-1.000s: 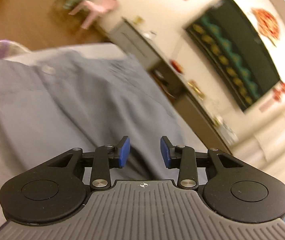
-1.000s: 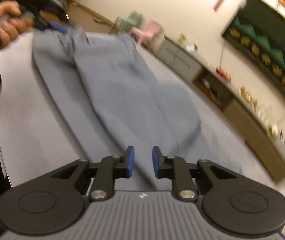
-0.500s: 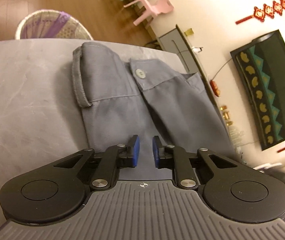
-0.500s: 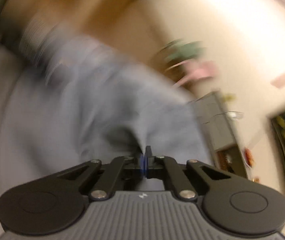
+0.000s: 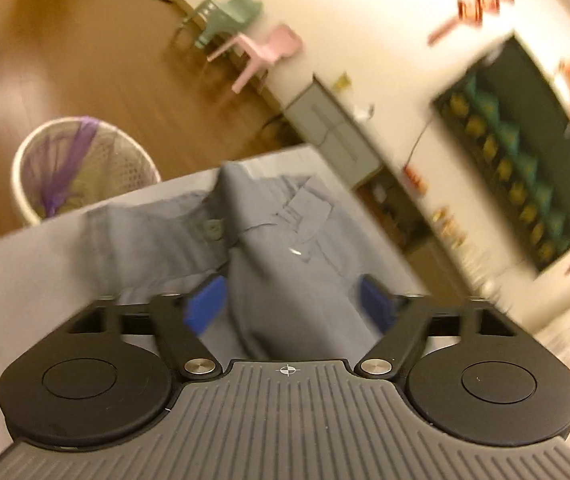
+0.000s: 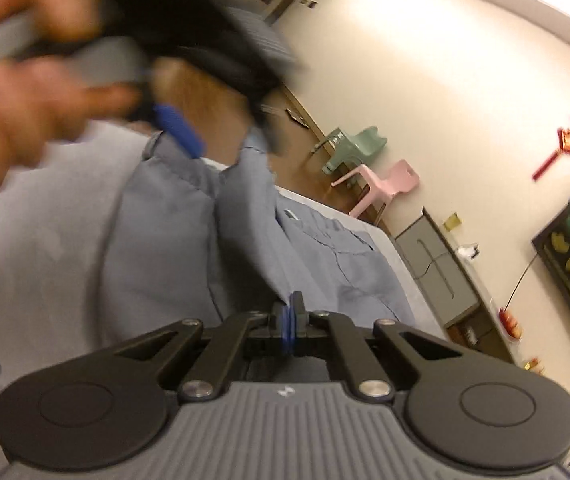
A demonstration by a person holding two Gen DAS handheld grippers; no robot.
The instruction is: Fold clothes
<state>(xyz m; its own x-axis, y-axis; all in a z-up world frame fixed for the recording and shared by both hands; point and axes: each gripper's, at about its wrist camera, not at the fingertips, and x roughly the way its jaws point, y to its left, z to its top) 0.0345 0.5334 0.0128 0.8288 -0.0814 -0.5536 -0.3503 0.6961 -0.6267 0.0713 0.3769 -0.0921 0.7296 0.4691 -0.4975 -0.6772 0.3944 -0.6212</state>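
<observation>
Grey-blue trousers lie on the grey table, waistband and button at the far end. A raised fold of the cloth runs toward me between the jaws of my left gripper, which is open wide. In the right wrist view the trousers are bunched and lifted. My right gripper is shut on a fold of the trousers. The left gripper also shows in the right wrist view, blurred, held in a hand above the waistband.
A white mesh bin with a purple bag stands on the wood floor past the table's far edge. Green and pink small chairs and a grey cabinet line the wall.
My left gripper has opened wide from nearly shut and has lifted back from the waistband. My right gripper stays shut on the cloth and has carried a fold up toward the waistband.
</observation>
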